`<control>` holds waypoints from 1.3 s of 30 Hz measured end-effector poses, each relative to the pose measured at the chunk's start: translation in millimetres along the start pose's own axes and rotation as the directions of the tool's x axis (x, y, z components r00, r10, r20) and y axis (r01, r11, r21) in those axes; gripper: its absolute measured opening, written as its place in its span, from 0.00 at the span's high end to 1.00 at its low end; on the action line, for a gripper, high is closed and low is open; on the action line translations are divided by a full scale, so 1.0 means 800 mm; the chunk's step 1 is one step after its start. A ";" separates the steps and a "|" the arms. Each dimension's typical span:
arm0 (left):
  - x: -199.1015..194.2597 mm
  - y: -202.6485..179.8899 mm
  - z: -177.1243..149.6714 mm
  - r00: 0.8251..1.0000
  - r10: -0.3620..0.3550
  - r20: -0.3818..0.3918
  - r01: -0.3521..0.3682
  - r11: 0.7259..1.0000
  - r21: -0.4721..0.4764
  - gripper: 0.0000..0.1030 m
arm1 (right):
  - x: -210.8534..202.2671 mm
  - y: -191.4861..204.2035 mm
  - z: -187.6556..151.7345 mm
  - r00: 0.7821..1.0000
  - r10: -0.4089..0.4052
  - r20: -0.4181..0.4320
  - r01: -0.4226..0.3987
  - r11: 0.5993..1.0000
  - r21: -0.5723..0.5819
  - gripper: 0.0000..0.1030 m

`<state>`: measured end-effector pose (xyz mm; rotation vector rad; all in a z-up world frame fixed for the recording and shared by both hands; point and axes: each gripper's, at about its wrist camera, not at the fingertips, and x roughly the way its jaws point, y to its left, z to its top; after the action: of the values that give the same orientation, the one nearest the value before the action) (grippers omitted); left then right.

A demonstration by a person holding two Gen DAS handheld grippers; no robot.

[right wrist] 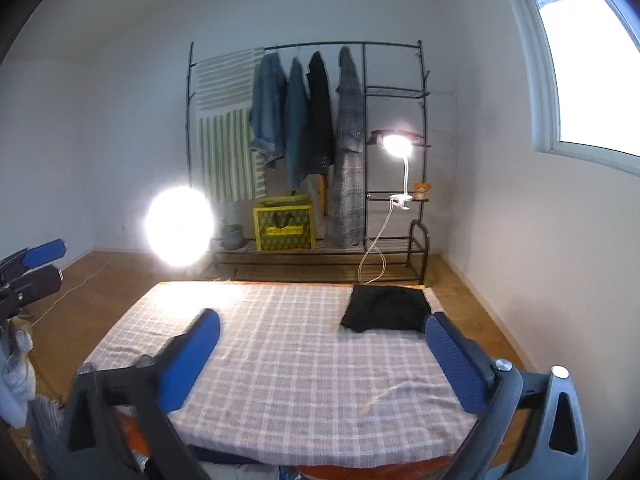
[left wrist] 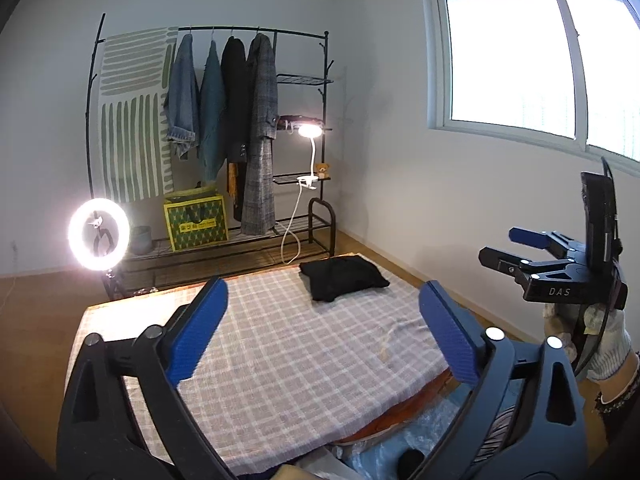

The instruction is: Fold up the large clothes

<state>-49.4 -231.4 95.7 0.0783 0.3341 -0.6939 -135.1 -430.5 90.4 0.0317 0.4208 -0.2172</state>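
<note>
The left gripper (left wrist: 322, 324) is hovering above the near end of the worktop (left wrist: 280, 360), its blue-padded fingers (left wrist: 198, 330) spreading wide apart and gripping nothing. The right gripper (right wrist: 324, 360) is hanging over the same checked cloth (right wrist: 300, 360) with its fingers (right wrist: 456, 364) likewise parting wide, touching nothing; in the left wrist view it is showing at the right edge, held by a gloved hand (left wrist: 600, 340). A folded black garment (left wrist: 343, 279) is lying at the far right corner of the worktop, well apart from both grippers.
</note>
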 end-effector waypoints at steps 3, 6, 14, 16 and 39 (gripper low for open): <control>0.017 0.003 -0.018 0.999 0.035 -0.013 -0.035 0.999 0.021 0.00 | 0.014 0.007 -0.015 1.000 -0.032 -0.001 0.032 0.999 -0.011 0.00; 0.035 0.004 -0.036 0.998 0.046 -0.043 -0.045 0.999 0.023 0.00 | 0.035 0.009 -0.033 0.999 -0.053 -0.006 0.053 0.999 0.002 0.00; 0.075 0.010 -0.072 0.995 0.063 -0.072 -0.063 0.998 -0.004 0.00 | 0.089 0.008 -0.075 0.994 -0.108 -0.020 0.108 0.994 -0.004 0.00; 0.084 0.013 -0.080 0.994 0.066 -0.090 -0.068 0.997 -0.022 0.00 | 0.097 0.007 -0.084 0.993 -0.113 -0.018 0.113 0.994 -0.003 0.00; 0.144 0.035 -0.147 0.971 0.086 -0.222 -0.106 0.991 -0.083 0.00 | 0.149 -0.027 -0.150 0.985 -0.155 -0.080 0.160 0.986 0.054 0.00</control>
<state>18.8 -259.8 -54.0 0.0802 0.5695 -0.5733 -81.5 -467.1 -67.4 0.0662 0.4927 -0.3859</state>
